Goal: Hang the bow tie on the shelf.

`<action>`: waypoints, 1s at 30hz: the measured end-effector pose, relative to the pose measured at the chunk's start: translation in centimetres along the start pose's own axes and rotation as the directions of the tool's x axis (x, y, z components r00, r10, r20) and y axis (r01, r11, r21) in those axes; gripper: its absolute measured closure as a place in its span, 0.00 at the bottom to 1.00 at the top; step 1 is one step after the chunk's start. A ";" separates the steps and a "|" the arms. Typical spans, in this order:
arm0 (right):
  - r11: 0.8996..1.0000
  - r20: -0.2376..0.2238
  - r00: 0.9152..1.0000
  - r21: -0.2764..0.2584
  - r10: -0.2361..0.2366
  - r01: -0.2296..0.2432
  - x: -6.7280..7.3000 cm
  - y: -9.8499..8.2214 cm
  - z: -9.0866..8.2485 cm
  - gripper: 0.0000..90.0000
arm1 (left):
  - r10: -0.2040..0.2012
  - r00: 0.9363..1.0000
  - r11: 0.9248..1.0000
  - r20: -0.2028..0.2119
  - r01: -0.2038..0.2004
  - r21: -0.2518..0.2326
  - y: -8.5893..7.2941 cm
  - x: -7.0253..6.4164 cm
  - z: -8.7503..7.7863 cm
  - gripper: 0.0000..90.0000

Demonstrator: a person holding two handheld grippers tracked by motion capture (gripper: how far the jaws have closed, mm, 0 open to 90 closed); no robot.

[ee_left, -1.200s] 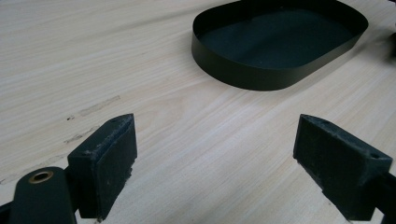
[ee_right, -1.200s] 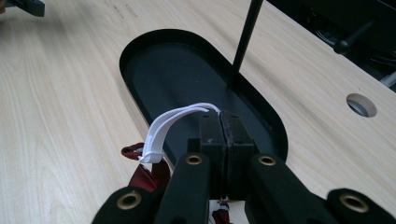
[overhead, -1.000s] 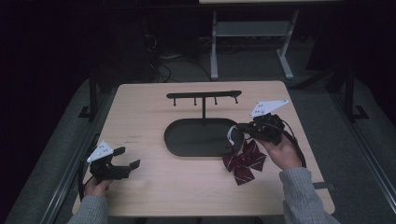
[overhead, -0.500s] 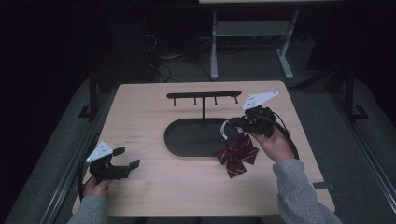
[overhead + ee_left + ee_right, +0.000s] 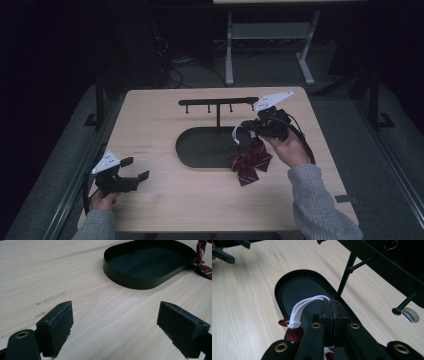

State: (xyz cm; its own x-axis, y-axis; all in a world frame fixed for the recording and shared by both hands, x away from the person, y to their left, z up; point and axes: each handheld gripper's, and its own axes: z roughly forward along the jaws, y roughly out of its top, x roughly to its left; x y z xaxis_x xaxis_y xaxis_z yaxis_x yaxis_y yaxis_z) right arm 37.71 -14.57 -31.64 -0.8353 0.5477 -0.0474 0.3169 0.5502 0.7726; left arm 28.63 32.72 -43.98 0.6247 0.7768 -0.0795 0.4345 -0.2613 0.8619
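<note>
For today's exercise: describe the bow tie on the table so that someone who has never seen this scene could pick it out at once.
Start at the wooden table and find the black oval tray at its middle. At the tray's right edge, the bow tie hangs from the right gripper, whose jaws pinch its white strap. It is the one dark red, white-striped cloth thing among black metal parts.

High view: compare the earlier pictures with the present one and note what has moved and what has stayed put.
The right gripper, shut on the white strap of the red striped bow tie, has moved up the picture toward the black hook stand, and the bow tie has trailed after it to the edge of the oval tray. The left gripper, open, the stand and the tray have not moved.
</note>
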 end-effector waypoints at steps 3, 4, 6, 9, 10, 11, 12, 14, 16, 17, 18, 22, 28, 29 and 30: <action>1.000 0.002 1.000 -0.004 0.000 0.000 -0.2 0.5 0.0 0.98 | -0.006 1.000 1.000 0.001 0.006 -0.005 0.0 0.0 0.0 0.14; 1.000 0.002 1.000 -0.004 0.000 0.000 -0.2 0.5 0.0 0.98 | -0.006 1.000 1.000 0.001 0.006 -0.005 0.0 0.0 0.0 0.14; 1.000 0.009 1.000 -0.004 -0.002 0.003 -0.4 1.0 0.0 0.98 | -0.008 1.000 1.000 0.000 0.008 0.002 0.0 0.0 0.0 0.14; 1.000 0.012 1.000 0.000 0.003 -0.003 -0.6 1.3 0.1 0.98 | -0.006 1.000 1.000 0.003 0.006 0.000 0.0 0.0 0.0 0.14; 1.000 0.012 1.000 0.000 0.003 -0.003 -0.6 1.3 0.1 0.98 | -0.006 1.000 1.000 0.003 0.006 0.000 0.0 0.0 0.0 0.14; 1.000 0.010 1.000 0.000 0.004 -0.004 -0.7 1.5 0.2 0.98 | -0.004 1.000 1.000 0.002 0.004 -0.001 0.0 0.0 0.0 0.14; 1.000 0.011 1.000 0.007 -0.004 0.004 -0.8 1.8 0.4 0.98 | -0.007 1.000 1.000 0.003 0.007 0.003 0.0 -0.1 0.0 0.14; 1.000 0.011 1.000 0.006 0.002 -0.002 -0.8 2.0 0.4 0.98 | -0.007 1.000 1.000 0.004 0.007 0.002 0.0 -0.1 0.0 0.14; 1.000 0.010 1.000 0.004 -0.005 0.005 -0.9 2.2 0.6 0.98 | -0.007 1.000 1.000 0.004 0.007 0.001 0.0 -0.1 0.0 0.14; 1.000 0.009 1.000 0.012 -0.012 0.011 -1.1 2.3 0.7 0.98 | -0.008 1.000 1.000 0.006 0.008 0.003 0.0 -0.1 0.0 0.14; 1.000 0.012 1.000 0.011 -0.003 0.003 -1.0 2.5 0.8 0.98 | -0.006 1.000 1.000 0.006 0.006 0.005 0.0 -0.1 0.0 0.14; 1.000 0.013 1.000 0.023 -0.012 0.012 -1.2 2.8 0.9 0.98 | 0.003 1.000 1.000 0.004 -0.003 0.003 0.0 0.0 0.0 0.14; 1.000 0.018 1.000 0.030 0.002 -0.003 -1.6 3.6 1.1 0.98 | 0.003 1.000 1.000 0.004 -0.003 -0.002 0.0 0.0 0.0 0.14; 0.999 0.022 1.000 0.031 -0.012 0.011 -1.8 3.6 1.1 0.98 | 0.005 1.000 1.000 0.005 -0.005 -0.002 0.0 0.0 0.0 0.14; 1.000 0.025 1.000 0.028 0.001 -0.002 -1.9 3.7 1.2 0.98 | 0.005 1.000 1.000 0.005 -0.005 -0.002 0.0 0.0 0.0 0.14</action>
State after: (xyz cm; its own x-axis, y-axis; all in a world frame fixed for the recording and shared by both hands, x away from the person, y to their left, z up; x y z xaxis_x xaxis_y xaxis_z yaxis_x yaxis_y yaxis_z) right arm 40.98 -12.78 -29.42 -0.8235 0.5639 -0.0625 0.3310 0.5670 0.7543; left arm 28.62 32.72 -43.96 0.6300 0.7728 -0.0773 0.4303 -0.2644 0.8631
